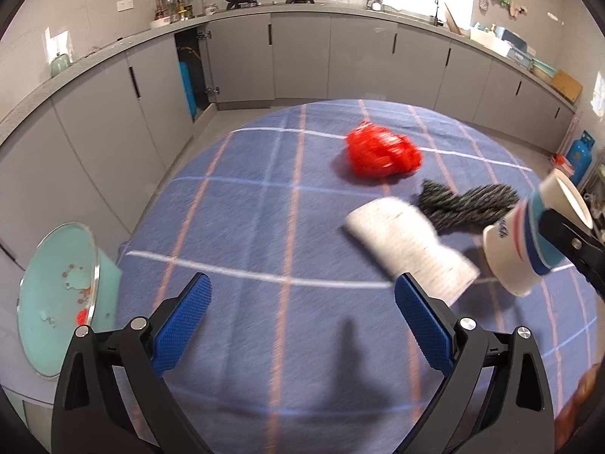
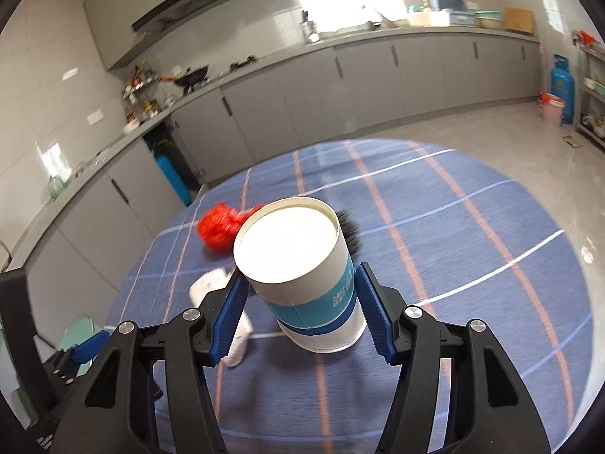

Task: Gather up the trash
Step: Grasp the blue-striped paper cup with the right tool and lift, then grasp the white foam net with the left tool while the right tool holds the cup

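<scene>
**Paper cup lifted above the plaid cloth**

The right gripper (image 2: pixel 300 304) clamped a smooth cylindrical paper cup (image 2: pixel 298 276), tilted, clear of the blue plaid tablecloth (image 1: pixel 264 227). The left gripper (image 1: pixel 302 325) stood wide and empty. Nearby lay a crumpled red plastic bag (image 1: pixel 382 151), a white paper sheet (image 1: pixel 408 242) and a dark knitted cloth (image 1: pixel 465 204); a mint bin (image 1: pixel 56 295) stood beside the table.

Near half of the blue plaid-clothed desk (image 1: pixel 245 227) lies bare under my left fingers (image 1: pixel 189 314). Ahead-right: crumpled red plastic bag (image 1: pixel 382 151), white paper sheet (image 1: pixel 408 242), dark grey knitted cloth (image 1: pixel 461 204) crowd together.
</scene>
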`<state>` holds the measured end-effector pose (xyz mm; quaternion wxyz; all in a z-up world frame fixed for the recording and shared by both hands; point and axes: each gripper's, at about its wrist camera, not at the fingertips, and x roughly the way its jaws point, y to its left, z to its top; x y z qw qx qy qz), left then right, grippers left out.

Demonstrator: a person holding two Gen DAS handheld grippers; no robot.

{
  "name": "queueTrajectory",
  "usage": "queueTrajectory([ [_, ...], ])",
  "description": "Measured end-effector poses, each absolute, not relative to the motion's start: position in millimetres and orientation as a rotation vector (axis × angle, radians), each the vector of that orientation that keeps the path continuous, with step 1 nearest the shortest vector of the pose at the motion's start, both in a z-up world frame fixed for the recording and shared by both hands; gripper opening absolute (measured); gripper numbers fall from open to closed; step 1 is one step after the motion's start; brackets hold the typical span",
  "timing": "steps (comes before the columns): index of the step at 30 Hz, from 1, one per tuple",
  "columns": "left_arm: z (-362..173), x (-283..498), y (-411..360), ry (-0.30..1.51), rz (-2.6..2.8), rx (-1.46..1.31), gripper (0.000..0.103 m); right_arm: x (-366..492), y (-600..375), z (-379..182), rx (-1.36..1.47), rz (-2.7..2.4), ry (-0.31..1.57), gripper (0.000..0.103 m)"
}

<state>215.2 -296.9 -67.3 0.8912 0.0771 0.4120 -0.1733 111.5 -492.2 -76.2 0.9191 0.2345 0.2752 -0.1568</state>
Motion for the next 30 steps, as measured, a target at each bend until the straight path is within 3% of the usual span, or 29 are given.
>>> queueTrajectory([
  [6,-71,219,-340,0.873,-0.416,0.15,0.084,95,-519,-76,0.517,-0.381,0.56,0.058],
  [11,-81,222,-364,0.913,-0.424,0.129,0.083,91,-527,-81,0.507,-0.398,0.573,0.058],
  [15,-91,224,-374,0.936,-0.416,0.139,0.073,90,-531,-85,0.517,-0.4,0.58,0.058],
  [22,-100,227,-368,0.949,-0.428,0.147,0.034,87,-530,-84,0.529,-0.398,0.575,0.058],
  [25,-95,225,-357,0.95,-0.446,0.126,0.028,85,-524,-81,0.526,-0.393,0.569,0.058],
  [30,-82,213,-338,0.907,-0.447,0.143,0.027,82,-510,-71,0.51,-0.377,0.55,0.058],
])
